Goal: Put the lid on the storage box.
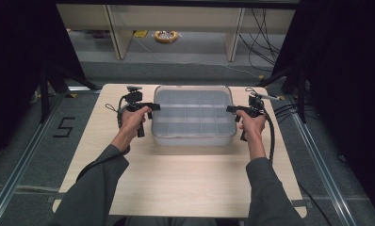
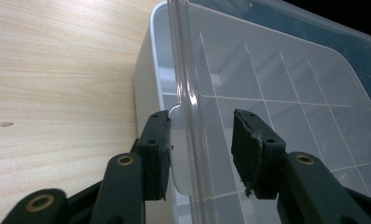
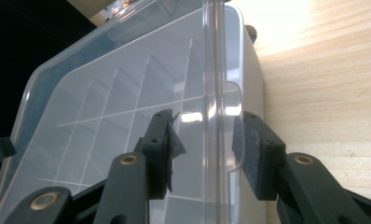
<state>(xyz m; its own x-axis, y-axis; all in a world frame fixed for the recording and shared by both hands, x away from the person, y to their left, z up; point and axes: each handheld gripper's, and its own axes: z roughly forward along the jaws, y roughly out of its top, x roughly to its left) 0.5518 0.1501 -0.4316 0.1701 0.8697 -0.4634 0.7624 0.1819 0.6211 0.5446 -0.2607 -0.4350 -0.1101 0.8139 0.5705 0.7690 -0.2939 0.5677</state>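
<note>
Floor marking "5" (image 1: 64, 127), in black tape, lies left of the surface (image 1: 176, 179), a light wood-grain top.

Left tongs (image 1: 153, 106) are held level in the person's left hand (image 1: 131, 120) and point at the left end of the storage box (image 1: 193, 114). In the left gripper view, the left tongs (image 2: 200, 149) stand partly open and straddle the edge of the clear lid (image 2: 277, 79). One pad sits outside, just beside the small latch tab (image 2: 178, 154) on the box's end wall; the other pad sits over the lid. A visible gap remains between the inner pad and the lid rim, so nothing is gripped. Whether the outer pad touches the tab cannot be told.

The storage box is translucent plastic with a clear lid on it, set on the far middle of the surface, between the two tongs. White dividers show through the lid as a grid of compartments. No brand or label can be read on it.

Right tongs (image 1: 229, 108), in the right hand (image 1: 252, 123), point at the right end of the box. In the right gripper view, the right tongs (image 3: 202, 149) are likewise partly open across the lid edge (image 3: 211, 70), with one pad over the lid and the other outside the end-wall tab (image 3: 234, 140). Neither pad presses on the plastic.
</note>
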